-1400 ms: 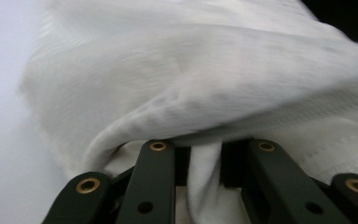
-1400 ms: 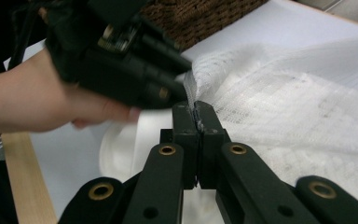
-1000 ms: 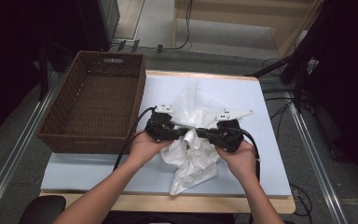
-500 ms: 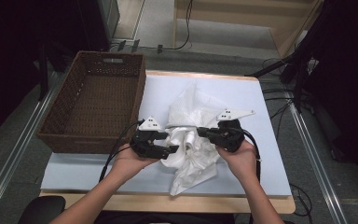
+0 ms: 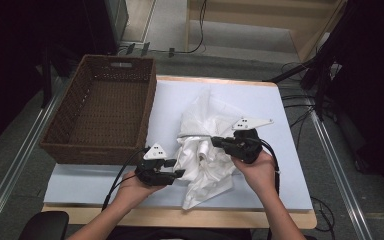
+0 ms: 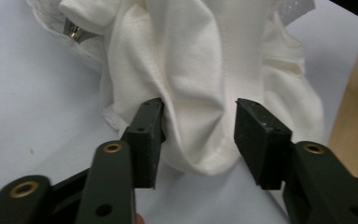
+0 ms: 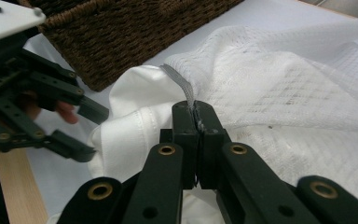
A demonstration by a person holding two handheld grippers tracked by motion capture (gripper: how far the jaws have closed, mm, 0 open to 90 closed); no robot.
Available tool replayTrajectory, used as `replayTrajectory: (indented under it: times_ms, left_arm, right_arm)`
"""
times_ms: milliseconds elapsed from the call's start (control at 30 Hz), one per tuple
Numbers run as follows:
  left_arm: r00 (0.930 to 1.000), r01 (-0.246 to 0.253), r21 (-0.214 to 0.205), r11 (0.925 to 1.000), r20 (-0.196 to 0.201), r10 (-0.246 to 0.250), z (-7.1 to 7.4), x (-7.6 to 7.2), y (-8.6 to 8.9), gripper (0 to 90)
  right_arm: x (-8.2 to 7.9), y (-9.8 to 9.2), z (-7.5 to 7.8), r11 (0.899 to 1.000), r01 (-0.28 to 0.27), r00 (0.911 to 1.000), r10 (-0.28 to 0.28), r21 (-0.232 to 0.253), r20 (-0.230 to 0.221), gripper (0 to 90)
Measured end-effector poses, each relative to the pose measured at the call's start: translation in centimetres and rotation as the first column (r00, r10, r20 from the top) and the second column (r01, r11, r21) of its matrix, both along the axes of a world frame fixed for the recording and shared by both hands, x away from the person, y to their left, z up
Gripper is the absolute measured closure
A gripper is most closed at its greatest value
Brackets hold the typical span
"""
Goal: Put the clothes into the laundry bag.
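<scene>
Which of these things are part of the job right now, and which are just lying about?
In use:
- white garment, with a mesh bag's zip edge
- right claw, shut on the zip edge
- left claw, jaws around a fold of the garment, just been closing

Lying about:
- basket, untouched
- cables on the floor beyond the table

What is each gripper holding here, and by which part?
The right gripper is shut on the mesh bag's grey zipper edge. The left gripper straddles a fold of white cloth, not yet clamped.
</scene>
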State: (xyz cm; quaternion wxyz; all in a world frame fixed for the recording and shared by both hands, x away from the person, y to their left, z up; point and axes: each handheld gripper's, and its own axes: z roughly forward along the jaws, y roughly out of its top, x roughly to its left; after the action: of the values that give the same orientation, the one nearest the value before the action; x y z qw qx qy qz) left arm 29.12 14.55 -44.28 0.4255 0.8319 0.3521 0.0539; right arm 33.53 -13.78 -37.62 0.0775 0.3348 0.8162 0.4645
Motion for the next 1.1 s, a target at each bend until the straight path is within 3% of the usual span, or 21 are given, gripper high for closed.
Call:
replayTrajectory:
  times_ms: [67,133,200,233,300,400,500,567,633,767,900,1100]
  left_arm:
    - [0.9999,-0.012,0.005,0.9999,0.009,0.012,-0.7,0.4,-0.1,56.4]
    - [0.9996,-0.025,0.025,0.9994,-0.011,0.025,-1.4,0.7,-0.3,57.5]
    - [0.9935,-0.004,0.014,0.9999,-0.114,0.006,-1.8,1.5,-0.6,55.1]
    - [0.9925,0.002,0.007,1.0,-0.122,-0.001,-2.1,1.7,-0.6,55.7]
    - [0.9975,-0.01,0.002,0.9999,-0.07,0.01,-2.4,1.7,-0.6,63.1]
    - [0.9991,-0.013,-0.028,0.9995,-0.042,0.012,-2.4,1.6,-0.9,76.6]
    - [0.9998,-0.004,-0.039,0.9992,-0.021,0.004,-1.6,1.5,-1.5,83.6]
    - [0.9999,0.004,-0.039,0.9992,-0.009,-0.004,-1.1,1.5,-1.8,84.3]
    - [0.9989,0.034,-0.055,0.9979,0.035,-0.032,0.4,1.7,-3.1,84.5]
    - [0.9974,0.028,-0.051,0.9983,0.068,-0.025,1.3,2.5,-4.5,84.5]
    - [0.9966,0.015,-0.072,0.9973,0.081,-0.009,1.8,3.2,-5.3,84.5]
    - [0.9958,-0.002,-0.058,0.9983,0.091,0.007,2.1,3.9,-6.3,84.5]
  right_arm:
    - [0.0,0.1,-0.1,1.0,-0.001,1.0,0.001,0.004,-0.002,90.0]
    - [-0.1,0.2,-0.1,1.0,-0.005,1.0,0.005,-0.004,0.001,90.0]
    - [0.0,0.4,-0.1,1.0,-0.005,1.0,0.005,-0.008,0.007,90.0]
    - [0.0,0.6,-0.1,1.0,-0.004,1.0,0.004,-0.012,0.007,90.0]
    - [0.2,0.8,-0.2,1.0,-0.01,0.9999,0.01,-0.017,0.008,90.0]
    - [0.4,1.0,-0.4,1.0,-0.016,0.9999,0.016,-0.012,-0.005,90.0]
    - [0.5,1.1,-0.4,1.0,-0.022,0.9997,0.022,-0.009,-0.006,90.0]
    - [0.4,1.2,-0.2,1.0,-0.022,0.9998,0.022,-0.005,-0.004,90.0]
    - [0.3,1.3,-0.1,1.0,-0.025,0.9997,0.025,-0.008,0.003,90.0]
    - [0.2,1.6,0.2,1.0,-0.026,0.9996,0.026,-0.009,0.008,90.0]
    - [0.2,1.5,0.4,1.0,-0.022,0.9996,0.023,-0.006,0.015,90.0]
    - [0.3,1.2,0.6,1.0,-0.026,0.9996,0.026,0.011,0.014,90.0]
